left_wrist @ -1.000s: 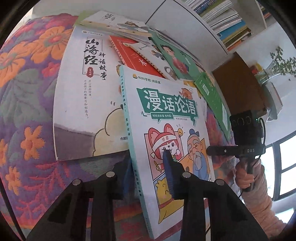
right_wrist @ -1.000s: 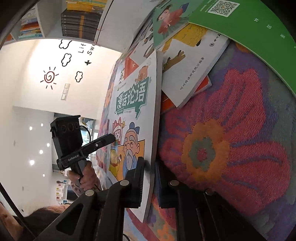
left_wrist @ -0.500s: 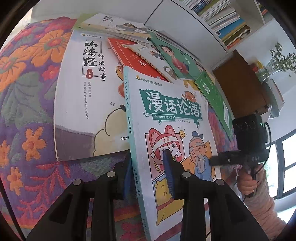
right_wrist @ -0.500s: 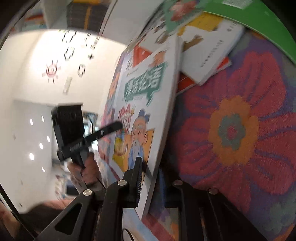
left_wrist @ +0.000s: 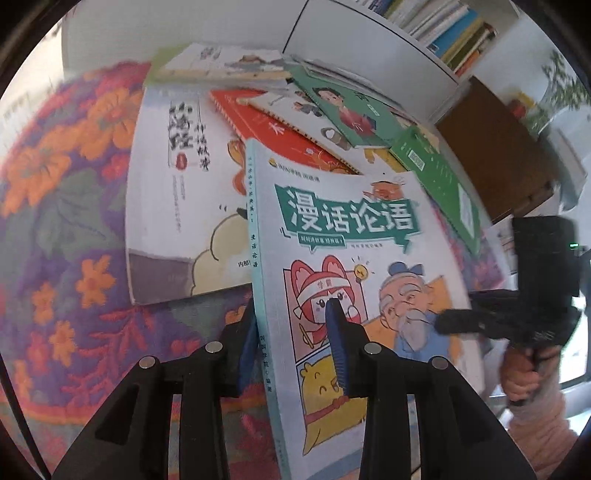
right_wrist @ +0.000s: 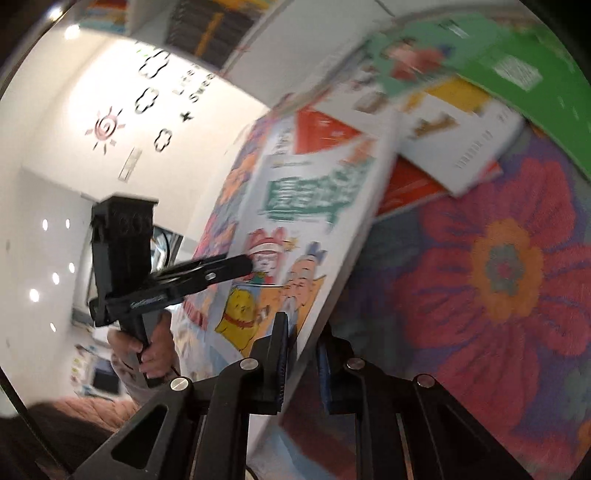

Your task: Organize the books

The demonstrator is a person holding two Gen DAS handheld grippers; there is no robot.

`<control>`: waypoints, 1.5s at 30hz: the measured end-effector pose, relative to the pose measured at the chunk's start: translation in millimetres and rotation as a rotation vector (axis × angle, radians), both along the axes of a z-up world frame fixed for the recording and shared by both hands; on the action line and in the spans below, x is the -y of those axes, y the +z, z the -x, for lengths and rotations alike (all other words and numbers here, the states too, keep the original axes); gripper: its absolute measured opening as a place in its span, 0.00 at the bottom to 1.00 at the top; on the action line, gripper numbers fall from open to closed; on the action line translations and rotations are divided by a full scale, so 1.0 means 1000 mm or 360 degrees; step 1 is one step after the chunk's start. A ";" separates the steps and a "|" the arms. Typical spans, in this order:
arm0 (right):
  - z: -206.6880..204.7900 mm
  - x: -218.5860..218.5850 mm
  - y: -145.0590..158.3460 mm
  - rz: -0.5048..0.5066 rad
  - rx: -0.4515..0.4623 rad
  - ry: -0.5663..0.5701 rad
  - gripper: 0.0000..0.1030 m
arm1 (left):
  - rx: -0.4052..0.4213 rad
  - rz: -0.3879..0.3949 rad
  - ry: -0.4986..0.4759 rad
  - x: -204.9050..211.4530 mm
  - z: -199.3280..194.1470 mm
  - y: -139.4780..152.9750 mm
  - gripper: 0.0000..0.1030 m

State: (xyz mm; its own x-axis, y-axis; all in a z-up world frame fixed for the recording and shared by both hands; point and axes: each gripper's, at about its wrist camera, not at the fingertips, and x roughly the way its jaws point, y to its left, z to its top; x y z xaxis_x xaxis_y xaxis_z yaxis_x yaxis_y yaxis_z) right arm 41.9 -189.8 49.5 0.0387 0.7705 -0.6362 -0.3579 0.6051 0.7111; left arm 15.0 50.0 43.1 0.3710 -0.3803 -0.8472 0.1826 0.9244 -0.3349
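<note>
A white comic book with a teal title banner [left_wrist: 351, 258] is lifted off the flowered cloth and held at both sides. My left gripper [left_wrist: 291, 314] is shut on it near the teal spine, one pad on the cover and one behind. My right gripper [right_wrist: 301, 328] grips the opposite edge of the same book [right_wrist: 295, 221]; its jaws are opening, with the book's edge still between the pads. Each gripper also shows in the other's view, the right gripper [left_wrist: 443, 321] and the left gripper [right_wrist: 247, 264], each in a person's hand.
Loose books lie overlapping on the floral cloth [left_wrist: 66, 221]: a large white book [left_wrist: 173, 203], a red one [left_wrist: 266, 122], a green one [left_wrist: 436, 177]. Behind stand a white bookshelf [left_wrist: 443, 29] with books and a brown cabinet [left_wrist: 491, 147].
The comic book has risen and tilted further off the cloth with both grippers on it. The right wrist view has rolled and is blurred with motion.
</note>
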 end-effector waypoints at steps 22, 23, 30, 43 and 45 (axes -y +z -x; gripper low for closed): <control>-0.017 -0.124 0.072 0.0101 0.0387 0.0258 0.17 | 0.0378 -0.0315 0.0263 -0.083 -0.005 0.064 0.32; -0.018 -0.134 0.073 0.0102 0.0396 0.0275 0.17 | 0.0404 -0.0357 0.0303 -0.091 -0.006 0.066 0.32; -0.039 -0.210 0.058 0.0082 0.0370 0.0364 0.20 | 0.0512 -0.0359 0.0382 -0.124 -0.004 0.071 0.37; -0.053 -0.246 -0.025 0.0125 0.0018 0.0344 0.16 | 0.0098 -0.0422 0.0863 -0.217 -0.021 0.010 0.37; -0.051 -0.256 -0.033 0.0142 0.0000 0.0389 0.16 | 0.0088 -0.0459 0.0906 -0.221 -0.020 0.009 0.37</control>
